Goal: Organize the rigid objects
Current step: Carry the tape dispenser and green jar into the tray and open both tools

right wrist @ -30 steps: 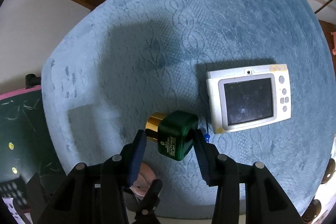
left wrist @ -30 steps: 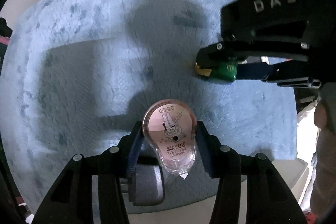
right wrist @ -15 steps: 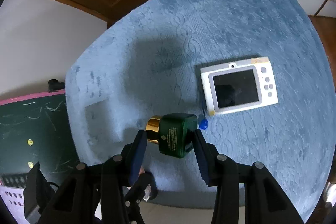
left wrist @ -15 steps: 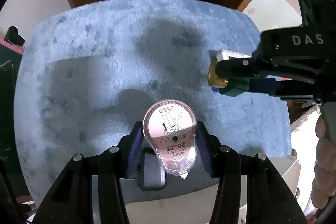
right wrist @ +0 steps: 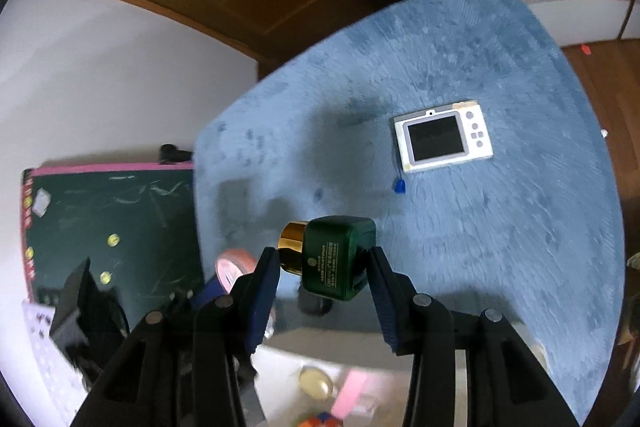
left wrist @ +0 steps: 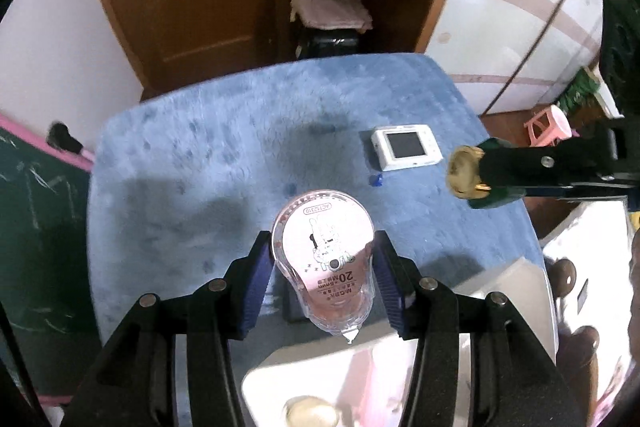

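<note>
Gripping above the blue bench (left wrist: 192,163): left gripper (left wrist: 323,269) jaws on a correction-tape dispenser (left wrist: 324,259), right gripper (right wrist: 323,273) jaws on a green bottle (right wrist: 338,257).

The blue mat (right wrist: 500,247) gives you open room across its left and near parts. Only the white camera (right wrist: 442,141) lies toward its far right, with a small blue piece (right wrist: 399,185) just beside its near left corner.

Both wrist cameras look steeply down from above; each shares the blue mat (left wrist: 192,187) and white camera (right wrist: 442,141).
</note>
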The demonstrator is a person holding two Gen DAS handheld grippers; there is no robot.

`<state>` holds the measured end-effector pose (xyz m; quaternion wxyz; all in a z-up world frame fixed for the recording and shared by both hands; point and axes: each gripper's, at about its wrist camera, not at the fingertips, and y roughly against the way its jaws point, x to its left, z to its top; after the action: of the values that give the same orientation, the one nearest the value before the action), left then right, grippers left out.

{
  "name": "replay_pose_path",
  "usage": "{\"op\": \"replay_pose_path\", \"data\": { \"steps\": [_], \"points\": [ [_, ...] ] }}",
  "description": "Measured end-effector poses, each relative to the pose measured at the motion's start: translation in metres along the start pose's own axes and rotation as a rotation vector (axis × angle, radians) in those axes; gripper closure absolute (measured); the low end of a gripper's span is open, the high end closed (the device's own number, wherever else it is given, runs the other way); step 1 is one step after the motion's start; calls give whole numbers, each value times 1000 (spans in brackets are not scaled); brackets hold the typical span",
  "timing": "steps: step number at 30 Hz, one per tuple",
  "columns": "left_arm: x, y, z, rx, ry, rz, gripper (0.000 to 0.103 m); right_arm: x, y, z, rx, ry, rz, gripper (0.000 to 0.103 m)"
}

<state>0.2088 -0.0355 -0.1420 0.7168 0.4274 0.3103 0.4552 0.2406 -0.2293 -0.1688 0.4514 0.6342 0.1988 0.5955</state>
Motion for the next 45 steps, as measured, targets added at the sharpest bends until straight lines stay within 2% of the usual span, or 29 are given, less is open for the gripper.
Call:
{"op": "replay_pose_path", "data": {
  "steps": [8, 12, 19, 23, 28, 34, 40, 41, 42, 45],
  "points": [
    [-21, 58, -38, -23, -74, -11, 50, -4, 59, -64, -27, 78, 20, 58],
    [-36, 67, -61, -5, -73, -40, 50, -10, 76, -98, -24, 112, 23, 58],
    [-68, 44, -106, 103, -52, -98, 50, -23, 67, -149, -14, 165, -32, 58],
    [-86, 17, -122, 144, -61, -95, 50, -40, 44, -167, -8, 178, -111, 58],
    [-95, -23, -132, 174, -40, -74, 50, -68, 7, -178, 6, 153, -186, 58],
    [-89, -55, -131, 189, -1, -32, 50, -95, -17, -181, 15, 88, -221, 58],
    [-90, -66, -121, 173, -2, 9, 49, -87, -20, -179, -18, 131, -247, 58],
    [-89, -67, -121, 177, 4, 10, 49, -85, -22, -178, -27, 140, -263, 68],
    [-88, -69, -120, 184, 14, 8, 48, -83, -23, -175, -32, 153, -271, 73],
    [-86, -73, -119, 213, 29, -11, 33, -83, -30, -161, -29, 138, -262, 74]
  ]
}}
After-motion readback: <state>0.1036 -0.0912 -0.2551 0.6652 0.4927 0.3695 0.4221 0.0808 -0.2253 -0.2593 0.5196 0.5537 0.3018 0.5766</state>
